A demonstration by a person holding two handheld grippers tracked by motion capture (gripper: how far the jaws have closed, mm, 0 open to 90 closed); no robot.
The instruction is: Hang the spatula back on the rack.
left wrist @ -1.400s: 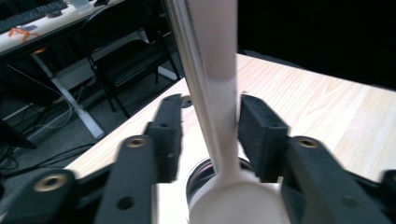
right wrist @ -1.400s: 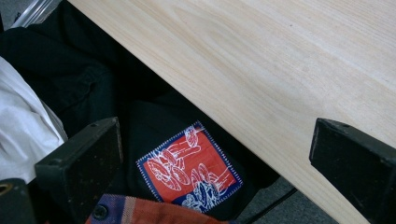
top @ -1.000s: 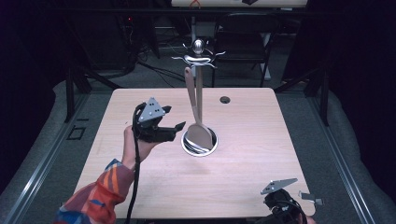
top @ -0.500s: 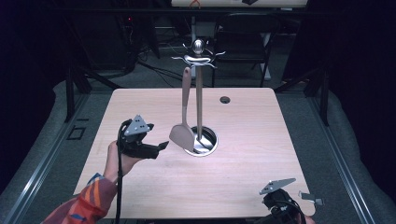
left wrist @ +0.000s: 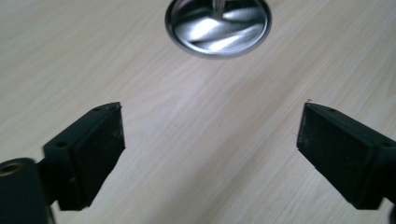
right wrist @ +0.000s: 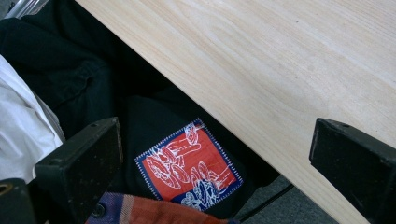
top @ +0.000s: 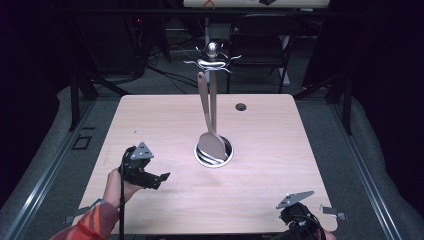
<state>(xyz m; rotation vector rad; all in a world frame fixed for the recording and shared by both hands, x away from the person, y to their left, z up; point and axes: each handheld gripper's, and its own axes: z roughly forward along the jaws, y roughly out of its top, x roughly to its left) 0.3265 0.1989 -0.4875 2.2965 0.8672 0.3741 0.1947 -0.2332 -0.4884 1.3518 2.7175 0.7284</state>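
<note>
A metal utensil stand (top: 213,75) rises from a round steel base (top: 220,156) in the middle of the wooden table (top: 280,145). A beige spatula (top: 209,130) hangs from one of the stand's top hooks, its blade low over the base. My left gripper (top: 161,180) hovers low over the table's near left, well apart from the spatula. Its jaws have just been opening and stand wide with nothing between them; in the left gripper view (left wrist: 210,135) bare wood lies under them and the base (left wrist: 218,25) is ahead. My right gripper (top: 300,220) sits at the table's near right edge, open (right wrist: 215,149) and empty.
A small dark round hole (top: 241,106) marks the table's far side. A chair (top: 260,45) and black frame legs stand behind the table. In the right gripper view the table's front edge (right wrist: 224,116) runs above dark clothing with a red patch (right wrist: 189,163).
My left gripper has drawn away from the spatula, toward the near left and lower over the table. The spatula's blade swung left, then back over the base. The right gripper kept still.
</note>
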